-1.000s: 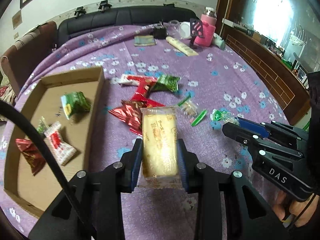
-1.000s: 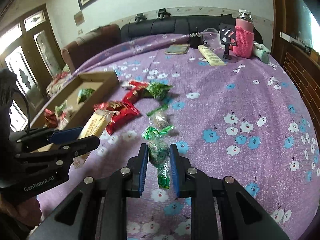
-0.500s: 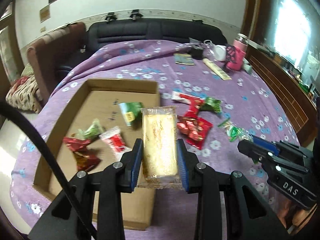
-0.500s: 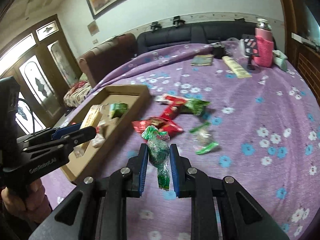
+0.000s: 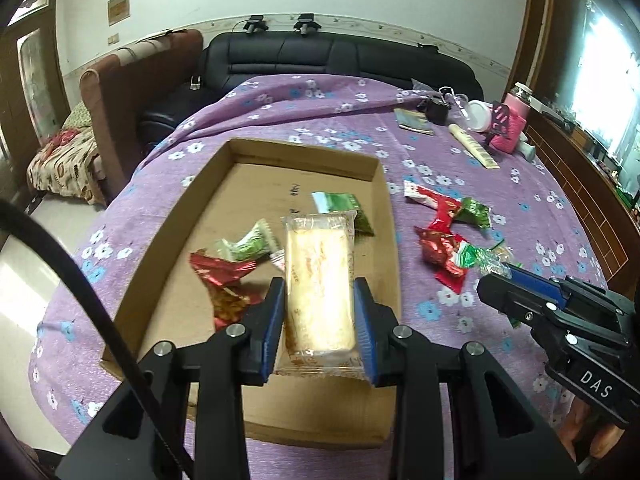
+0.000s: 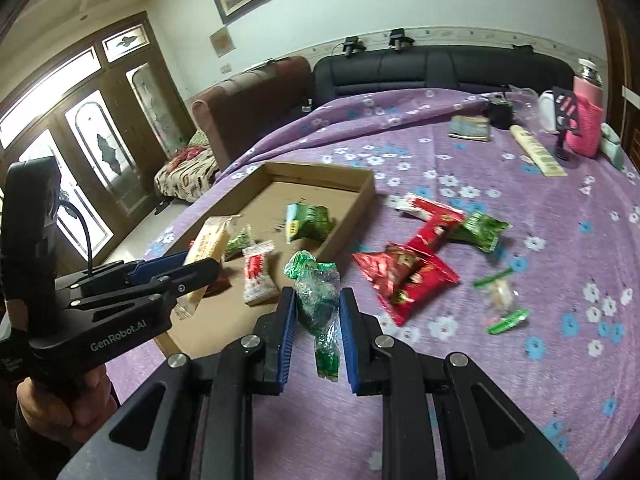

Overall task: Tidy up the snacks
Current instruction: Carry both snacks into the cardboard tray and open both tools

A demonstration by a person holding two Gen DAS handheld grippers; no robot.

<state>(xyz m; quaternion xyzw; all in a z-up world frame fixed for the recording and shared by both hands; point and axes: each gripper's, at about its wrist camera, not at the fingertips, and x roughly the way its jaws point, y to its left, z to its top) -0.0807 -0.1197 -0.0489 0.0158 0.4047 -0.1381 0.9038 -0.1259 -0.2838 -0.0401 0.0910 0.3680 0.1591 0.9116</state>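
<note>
Cardboard tray [image 5: 384, 200]: shallow open box on the purple flowered cloth [image 5: 460, 160]; it already holds a green packet [image 5: 344, 210], a second green sweet [image 5: 248, 246], a red foil packet [image 5: 220, 276] and a red-and-white sweet [image 6: 258, 276].
Left gripper [image 5: 320, 328]: blue pads clamped on the two long sides of the pale cake bar [image 5: 320, 280], which points forward and hangs above the near half of the tray.
Right gripper [image 6: 318, 332]: fingers pressed together on the green twist-wrapped candy [image 6: 318, 300], held over the cloth just beside the tray's near right corner, not yet above the floor of the box.
Step in hand: apparently the carry-and-deposit of two snacks at once.
Next move: likely lower the bar toward a bare patch of cardboard and part the pads; the candy needs a shift leftward over the wall first.
Loose snacks [image 6: 404, 276]: red and green packets lie on the cloth right of the tray, so the sorting seems partly done.
</note>
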